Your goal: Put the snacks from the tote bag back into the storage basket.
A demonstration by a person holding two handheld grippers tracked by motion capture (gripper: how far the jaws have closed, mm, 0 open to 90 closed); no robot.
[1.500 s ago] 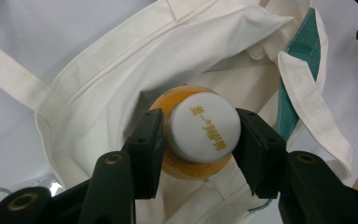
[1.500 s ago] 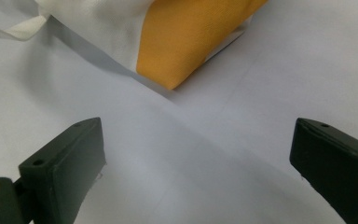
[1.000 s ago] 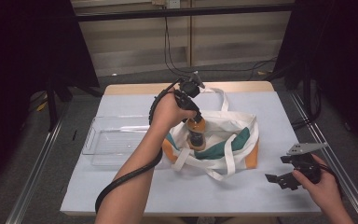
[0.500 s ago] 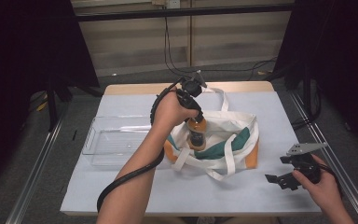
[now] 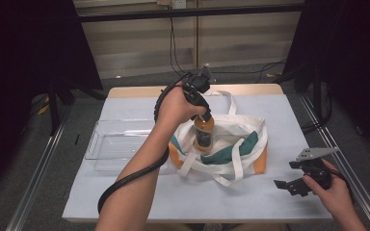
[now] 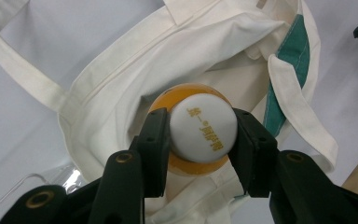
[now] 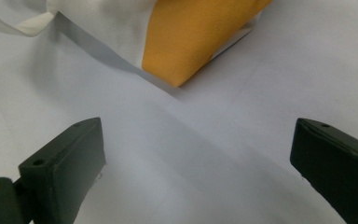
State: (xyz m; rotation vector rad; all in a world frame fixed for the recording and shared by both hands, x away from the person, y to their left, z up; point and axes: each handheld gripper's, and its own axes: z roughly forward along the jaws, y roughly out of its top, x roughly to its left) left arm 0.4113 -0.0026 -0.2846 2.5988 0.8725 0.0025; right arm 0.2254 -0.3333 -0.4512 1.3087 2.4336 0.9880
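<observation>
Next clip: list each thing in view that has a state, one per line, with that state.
Left tongs: shut on the bottle's white cap.
Bottle: upright, capped, held over the tote bag's opening.
Tote bag: lying on the table, mouth open, handles loose.
Clear tray: empty, left of the bag.
Right tongs: open, holding nothing, above bare table near the bag's orange corner.

Table: your table [image 5: 125, 202] has a pale lavender-white cover, with a bare wooden strip along its far edge.
Tray: a clear tray [image 5: 107, 149] lies on your left side of the table, just beside the bag.
Bag: a white tote [image 5: 243, 132] with teal and orange panels lies near the middle, mouth open, straps spread on the cover in front of and behind it.
Near right: its orange corner [image 7: 191, 42] rests flat on the cover.
</observation>
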